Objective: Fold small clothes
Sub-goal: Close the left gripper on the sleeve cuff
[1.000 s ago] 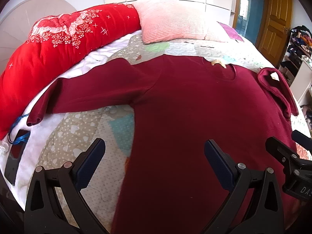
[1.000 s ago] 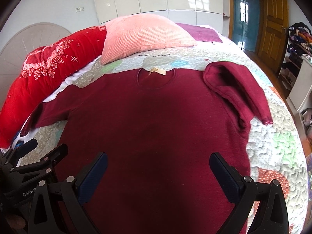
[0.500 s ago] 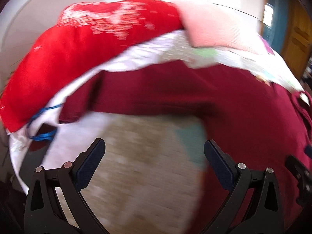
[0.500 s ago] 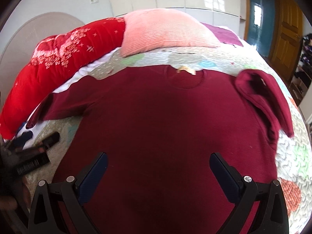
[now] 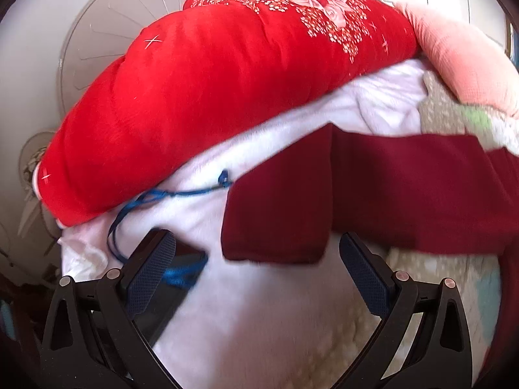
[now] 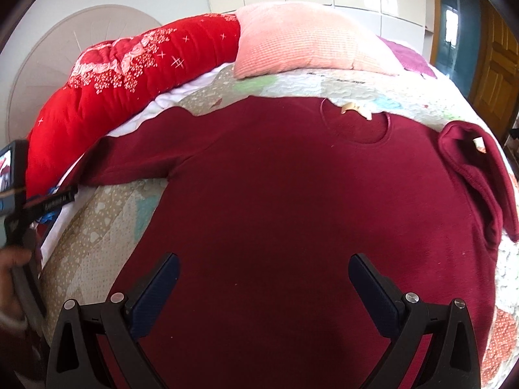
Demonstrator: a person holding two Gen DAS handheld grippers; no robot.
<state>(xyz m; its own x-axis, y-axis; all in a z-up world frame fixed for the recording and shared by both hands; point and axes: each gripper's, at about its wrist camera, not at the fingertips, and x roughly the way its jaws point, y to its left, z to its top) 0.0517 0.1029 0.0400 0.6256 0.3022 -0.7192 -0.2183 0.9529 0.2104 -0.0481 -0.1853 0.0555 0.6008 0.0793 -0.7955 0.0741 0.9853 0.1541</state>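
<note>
Left gripper [image 5: 256, 256]: your fingers spread, empty, near the sleeve cuff [image 5: 275, 223].
Right gripper [image 6: 262, 278]: fingers spread above the sweater [image 6: 292, 194], lower centre.

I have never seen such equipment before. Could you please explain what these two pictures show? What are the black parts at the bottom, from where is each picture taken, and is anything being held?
No robot is here. A person carries a hand-held clamp tool in each hand, and each tool has its own wide-angle camera looking forward along its two black fingers with blue pads.

One picture comes from the left gripper, the other from the right gripper. Both are open and hold nothing.

On the patchwork quilted bedspread lies a dark red long-sleeved knitted sweater, spread flat. One sleeve is already folded in; the other sleeve lies stretched out, its cuff in front of the left gripper.

Behind it are a bright red flowered duvet and a pink ribbed pillow. At the left edge of the right camera's picture, a hand holds the other tool.
</note>
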